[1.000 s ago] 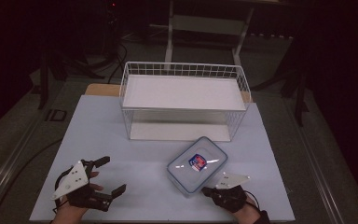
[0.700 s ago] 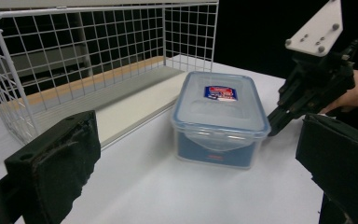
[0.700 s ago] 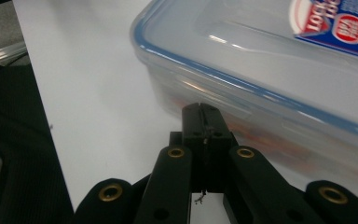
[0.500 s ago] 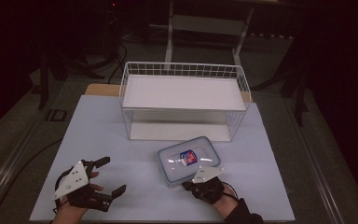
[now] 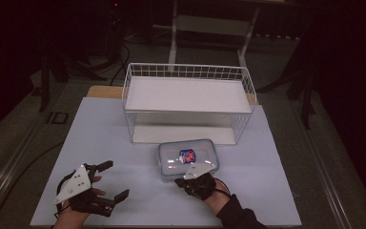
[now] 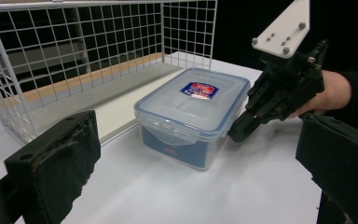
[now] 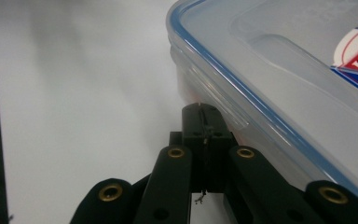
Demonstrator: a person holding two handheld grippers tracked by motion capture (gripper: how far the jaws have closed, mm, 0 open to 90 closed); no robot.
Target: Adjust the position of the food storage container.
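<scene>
The right gripper (image 7: 203,109) has its jaws pressed flat together with nothing between them, and the closed tip sits against the near side of the plastic box (image 5: 188,157), just under the lid's rim. Held like that, it looks like a blunt pusher rather than a clamp: my guess is the box is being nudged across the table (image 5: 100,143) toward the wire basket (image 5: 188,71), not lifted.

The box itself lies flat on the white tabletop, lid on, label up, just in front of the basket's near wall and apart from it.

The left gripper (image 5: 109,180) rests well off to the side, near the table's front edge, its jaws spread wide and empty; from its own camera the box and the other gripper (image 6: 279,93) sit between its two pads (image 6: 56,158) farther off.

In the way stands the basket's front mesh: the box cannot slide in, so it would have to go over the rim.
</scene>
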